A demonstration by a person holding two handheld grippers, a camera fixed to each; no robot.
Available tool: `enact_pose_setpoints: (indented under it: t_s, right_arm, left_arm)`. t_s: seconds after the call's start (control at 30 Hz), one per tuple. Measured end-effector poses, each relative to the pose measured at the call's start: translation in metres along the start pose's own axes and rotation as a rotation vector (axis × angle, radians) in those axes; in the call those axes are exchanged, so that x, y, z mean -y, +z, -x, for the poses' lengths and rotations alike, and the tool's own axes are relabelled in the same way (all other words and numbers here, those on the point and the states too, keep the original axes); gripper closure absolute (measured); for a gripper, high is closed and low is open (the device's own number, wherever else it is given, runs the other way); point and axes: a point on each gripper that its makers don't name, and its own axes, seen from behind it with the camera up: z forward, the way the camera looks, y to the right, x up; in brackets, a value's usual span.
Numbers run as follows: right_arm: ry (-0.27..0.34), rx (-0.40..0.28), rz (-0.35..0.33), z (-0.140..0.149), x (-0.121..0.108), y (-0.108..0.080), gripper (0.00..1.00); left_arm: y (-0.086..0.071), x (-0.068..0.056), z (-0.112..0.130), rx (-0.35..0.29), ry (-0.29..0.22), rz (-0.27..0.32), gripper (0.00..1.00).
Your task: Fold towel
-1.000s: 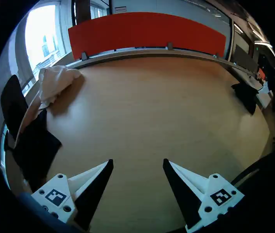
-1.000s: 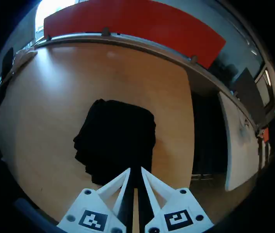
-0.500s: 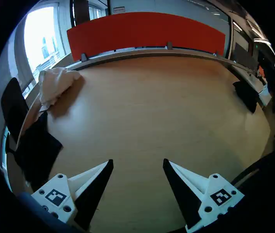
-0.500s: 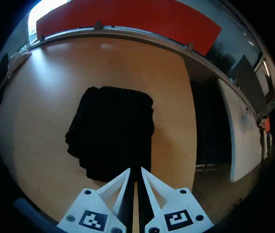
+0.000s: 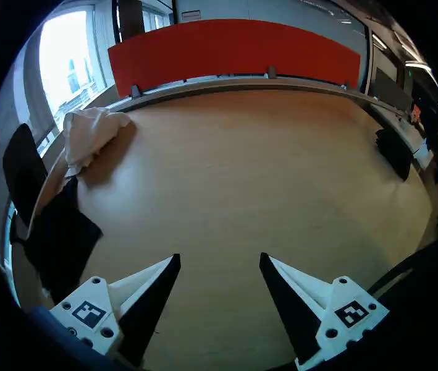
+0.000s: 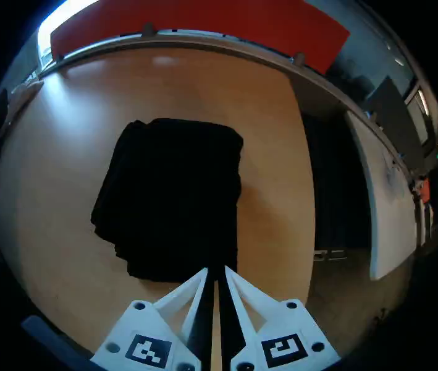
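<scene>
The left gripper [image 5: 219, 256] hangs over the bare middle of the wooden tabletop [image 5: 237, 173], and its jaws stand wide open with nothing between them. The right gripper [image 6: 215, 271] has its jaws closed down to a thin slit, and their tips sit at the near edge of the towel [image 6: 169, 198]. I cannot tell if any cloth is pinched between them. The towel is black and lies flat in a rough rectangle, already folded into layers, near the right edge of the tabletop, with wood showing on all sides of it. In the left gripper view, a cream cloth [image 5: 92, 133] lies crumpled at the far left corner, and a dark cloth [image 5: 61, 238] hangs over the left edge, closer to the gripper. A red screen [image 5: 237, 52] stands along the far edge of the tabletop.
</scene>
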Motion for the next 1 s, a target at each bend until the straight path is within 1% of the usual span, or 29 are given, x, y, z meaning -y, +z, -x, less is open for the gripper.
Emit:
enact_pose_setpoints:
  t_s: [0.4,0.63,0.87,0.97,1.0]
  right_arm:
    - [0.005,0.025,0.027,0.003,-0.002,0.011,0.96]
    - [0.011,0.04,0.047,0.006,-0.004,0.018,0.92]
    - [0.028,0.049,0.053,0.009,-0.002,0.023,0.84]
    - [0.04,0.044,0.059,0.008,-0.003,0.022,0.77]
    - [0.043,0.041,0.062,0.008,-0.004,0.021,0.73]
  left_arm:
    - [-0.001,0.003,0.002,0.004,0.004,-0.005,0.05]
    - [0.0,0.004,0.001,0.005,0.003,-0.004,0.05]
    - [0.0,0.005,0.001,0.007,0.007,-0.004,0.05]
    - [0.0,0.006,0.001,0.007,0.006,-0.004,0.05]
    - [0.0,0.006,0.001,0.007,0.006,-0.003,0.05]
